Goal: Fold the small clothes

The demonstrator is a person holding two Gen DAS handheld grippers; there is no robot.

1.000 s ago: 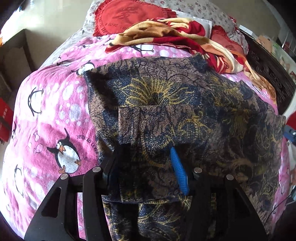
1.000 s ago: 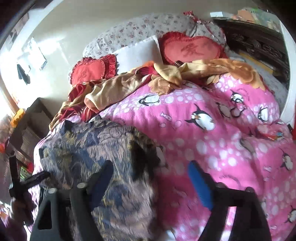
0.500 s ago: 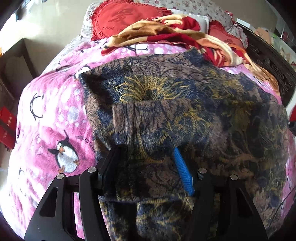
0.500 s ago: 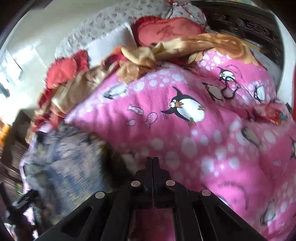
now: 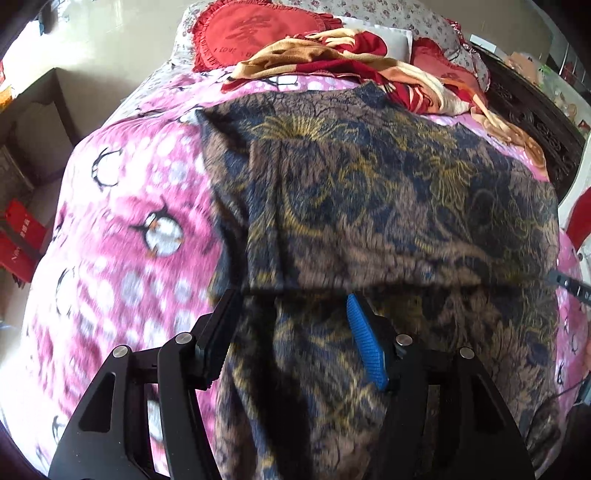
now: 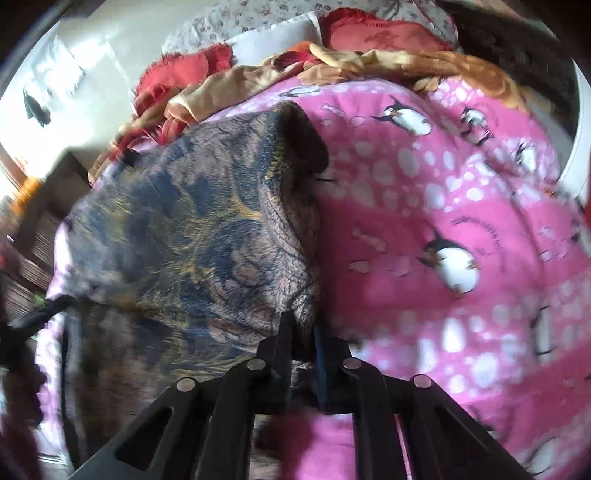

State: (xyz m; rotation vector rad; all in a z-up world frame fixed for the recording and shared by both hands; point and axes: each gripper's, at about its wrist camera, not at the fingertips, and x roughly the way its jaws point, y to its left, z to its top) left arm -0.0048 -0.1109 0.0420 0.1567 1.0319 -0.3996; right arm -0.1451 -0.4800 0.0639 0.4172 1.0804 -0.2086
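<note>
A dark brown, blue and gold patterned garment (image 5: pixel 369 206) lies spread on a pink penguin blanket (image 5: pixel 122 229). My left gripper (image 5: pixel 291 306) is open, its jaws wide apart over the garment's near part, with cloth between the fingers and a folded edge right in front of the tips. My right gripper (image 6: pixel 301 332) is shut on the garment's (image 6: pixel 192 236) right edge and holds that edge lifted off the blanket (image 6: pixel 443 221). The right gripper's tip shows at the right edge of the left wrist view (image 5: pixel 569 284).
Red heart cushions (image 5: pixel 251 33) and a crumpled orange-red blanket (image 5: pixel 362 66) lie at the bed's far end. A dark carved bed frame (image 5: pixel 532 110) runs along the right. Floor and a dark cabinet (image 5: pixel 33 114) lie to the left.
My right gripper went from open beside the garment to shut on its right edge and has lifted it. The left gripper stays open; the garment's near layer has folded over towards me.
</note>
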